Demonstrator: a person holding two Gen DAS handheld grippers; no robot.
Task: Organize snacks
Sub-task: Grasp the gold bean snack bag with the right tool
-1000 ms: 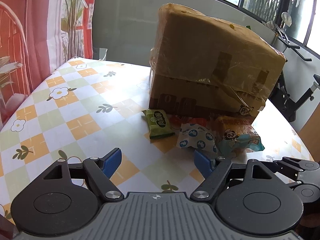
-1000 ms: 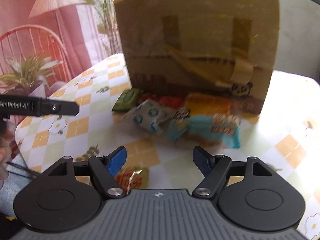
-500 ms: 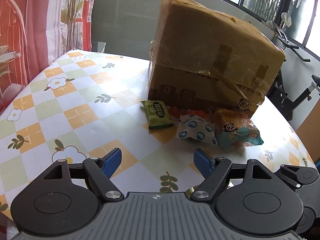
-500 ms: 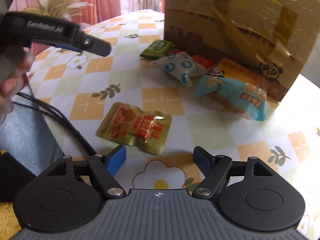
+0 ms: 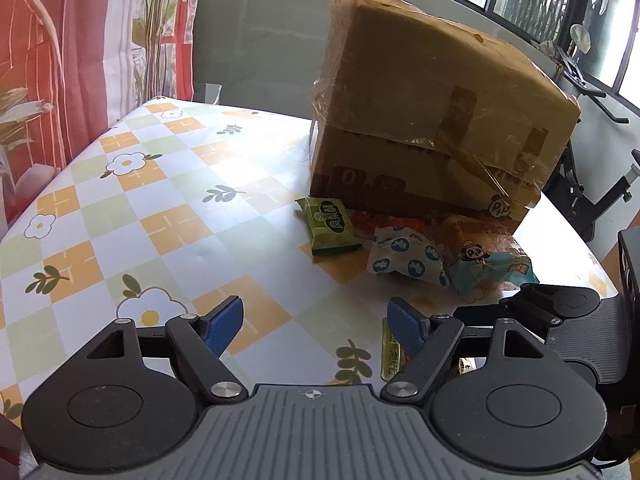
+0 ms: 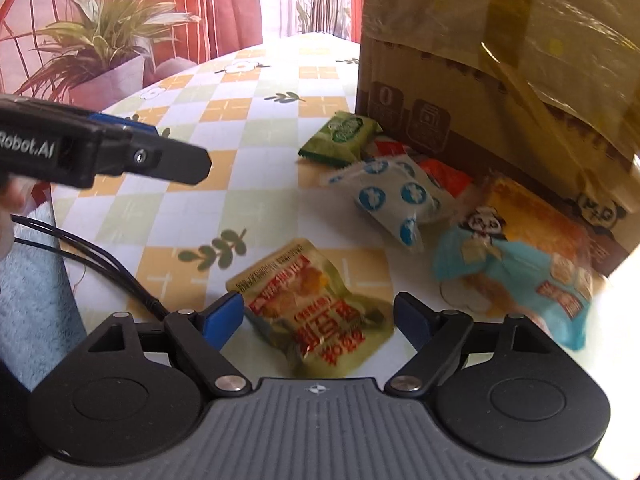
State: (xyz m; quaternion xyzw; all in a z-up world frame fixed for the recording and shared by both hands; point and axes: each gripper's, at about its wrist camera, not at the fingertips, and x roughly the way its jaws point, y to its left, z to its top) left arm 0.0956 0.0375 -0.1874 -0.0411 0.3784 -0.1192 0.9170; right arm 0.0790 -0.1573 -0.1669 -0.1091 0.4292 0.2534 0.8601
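Observation:
Several snack packets lie on the flowered table in front of a taped cardboard box: a green one, a red one, a white one with blue dots and a light-blue panda one. Closer to me a yellow-red packet lies flat between the fingers of my right gripper. Its jaws are opening and the pads do not touch the packet. My left gripper stands open over bare tablecloth with nothing in it.
The box walls off the far right of the table. My left gripper's finger juts in from the left of the right wrist view, with black cables under it. A potted plant and an exercise bike stand beyond the table.
My right gripper has tipped down and come in over the yellow-red packet, which now lies between its fingers; its jaws stand a little wider. The left gripper has barely moved.

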